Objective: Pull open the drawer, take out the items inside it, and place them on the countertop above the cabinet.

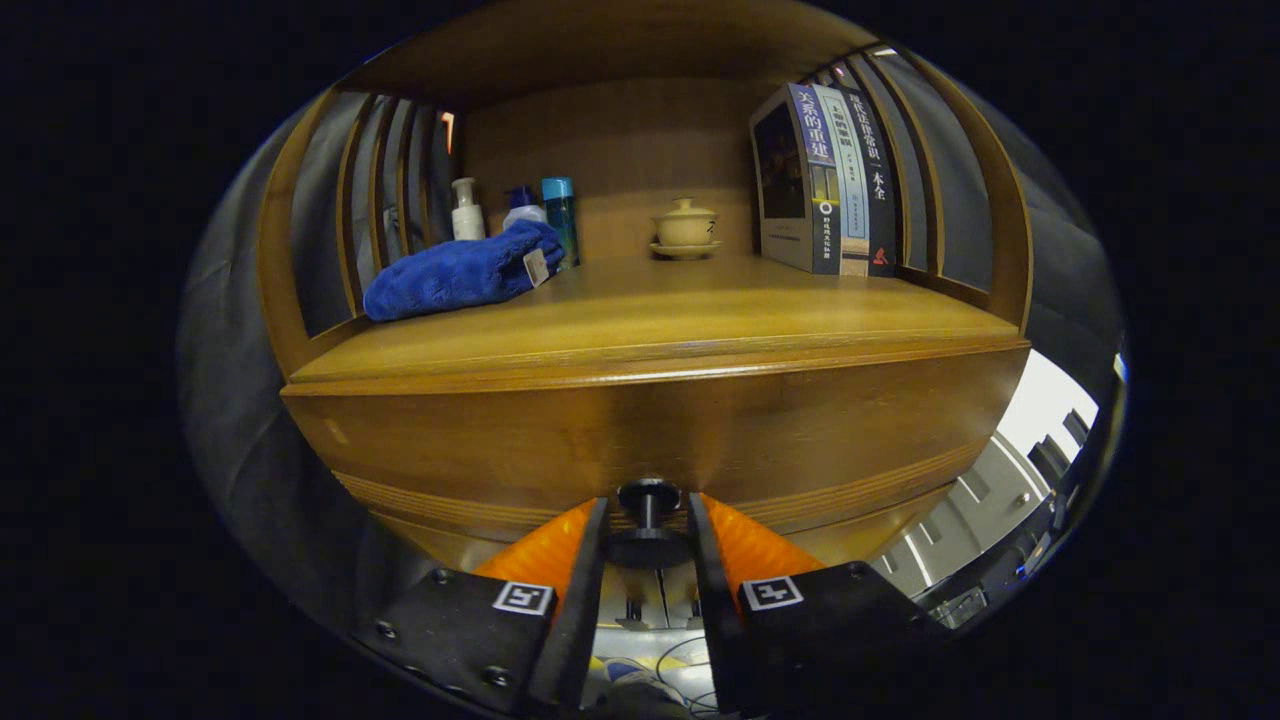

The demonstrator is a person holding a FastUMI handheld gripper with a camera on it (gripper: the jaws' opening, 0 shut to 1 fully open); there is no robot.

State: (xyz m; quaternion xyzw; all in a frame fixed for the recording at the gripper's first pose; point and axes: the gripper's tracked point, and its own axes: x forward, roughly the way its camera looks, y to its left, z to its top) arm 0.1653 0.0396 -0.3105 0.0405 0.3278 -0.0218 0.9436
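**Claw at the drawer knob**

The claw [648,520] has its fingers set either side of the dark knob [648,497] on the drawer [640,430] front, close to it; actual contact is hard to make out. The drawer's inside is hidden. Above, the bench [640,320] carries a blue towel [460,272], bottles [520,210] partly hidden behind it, a lidded cup [685,228] and books [830,180].

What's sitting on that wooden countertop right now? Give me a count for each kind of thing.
Bottles: 3, a white pump bottle, a white bottle with a blue cap and a blue bottle
Blue towel: 1
Lidded cup on a saucer: 1
Books: 3 spines visible
Total: 8

The gripper has its fingers on either side of the drawer knob.
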